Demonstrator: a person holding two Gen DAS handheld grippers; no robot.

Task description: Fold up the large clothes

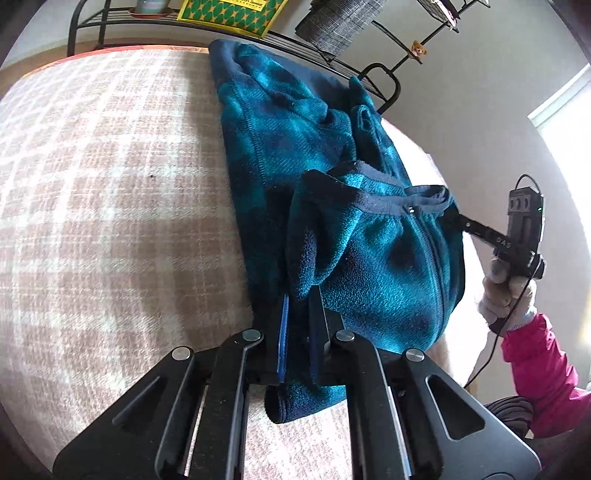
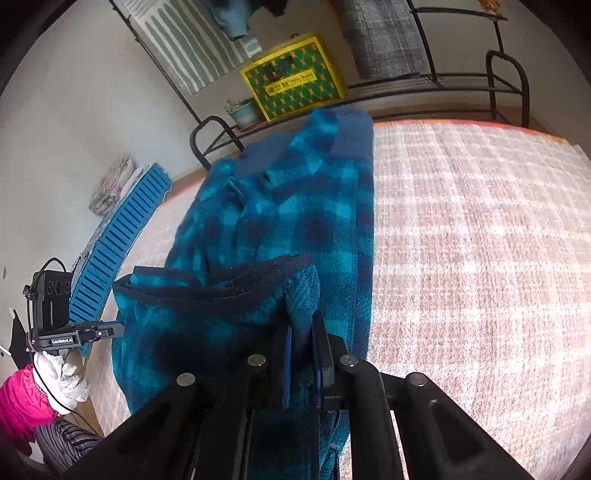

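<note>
A teal and navy plaid fleece jacket (image 1: 295, 122) lies on a pink plaid bed cover (image 1: 110, 206). My left gripper (image 1: 299, 295) is shut on a fold of the jacket's edge and lifts it. My right gripper (image 2: 303, 328) is shut on another fold of the same jacket (image 2: 295, 206). The right gripper also shows in the left wrist view (image 1: 458, 218), pinching the dark hem. The left gripper shows in the right wrist view (image 2: 118, 330) at the jacket's left edge. The lifted half hangs between both grippers above the flat half.
A black metal rack (image 2: 506, 70) stands beyond the bed with a yellow-green box (image 2: 291, 77) and a grey checked cloth (image 2: 384, 33). A blue slatted crate (image 2: 125, 236) leans at the left wall. The bed cover (image 2: 480, 240) spreads right of the jacket.
</note>
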